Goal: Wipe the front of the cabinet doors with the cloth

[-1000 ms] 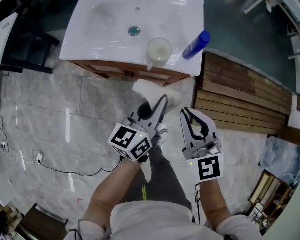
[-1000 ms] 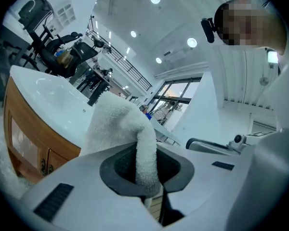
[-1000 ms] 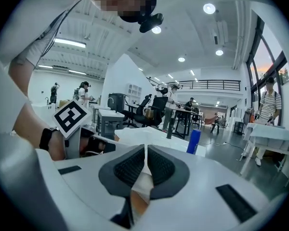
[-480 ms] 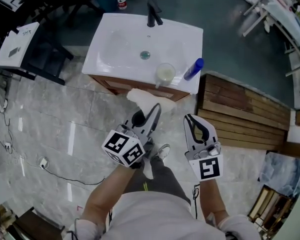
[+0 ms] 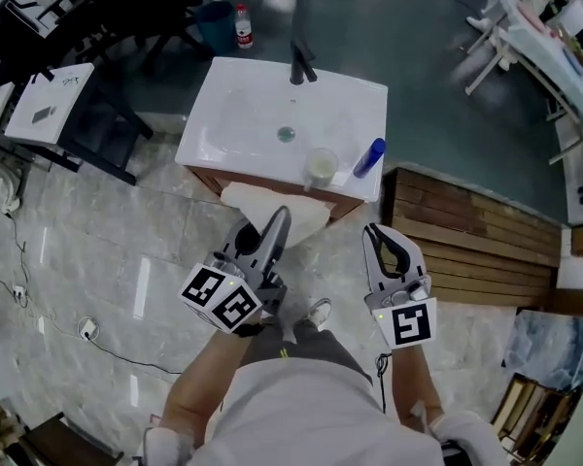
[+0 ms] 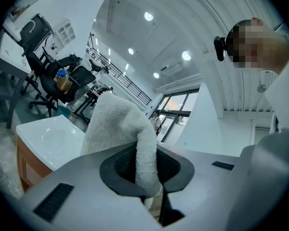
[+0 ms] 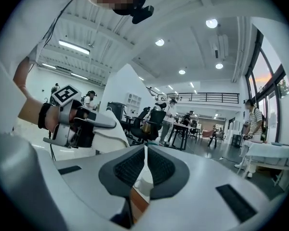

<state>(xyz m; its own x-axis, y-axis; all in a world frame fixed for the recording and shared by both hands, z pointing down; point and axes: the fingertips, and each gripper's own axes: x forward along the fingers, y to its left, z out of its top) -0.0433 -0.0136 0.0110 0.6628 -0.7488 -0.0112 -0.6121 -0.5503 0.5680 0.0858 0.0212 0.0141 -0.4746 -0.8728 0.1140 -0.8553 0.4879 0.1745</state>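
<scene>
The wooden cabinet [image 5: 206, 179] stands under a white basin [image 5: 257, 115] in the upper middle of the head view; only a thin strip of its front shows from above. My left gripper [image 5: 275, 223] is shut on a white fluffy cloth [image 5: 272, 208], held up just in front of the cabinet's top edge. In the left gripper view the cloth [image 6: 118, 129] rises out of the closed jaws of the left gripper [image 6: 147, 174], with the basin [image 6: 45, 138] and cabinet [image 6: 26, 163] to the left. My right gripper [image 5: 384, 246] is shut and empty, to the right. The right gripper [image 7: 145, 154] sees the cloth [image 7: 114, 137].
A pale cup [image 5: 321, 167] and a blue bottle [image 5: 369, 156] stand on the basin's near rim, a black tap [image 5: 302, 63] at its back. A slatted wooden platform [image 5: 466, 236] lies right of the cabinet. A cable [image 5: 87, 333] runs over the marble floor at left.
The head view has pulled back, so the cabinet and basin look smaller and farther away. My left gripper with the cloth has shifted slightly left. The right gripper has hardly moved.
</scene>
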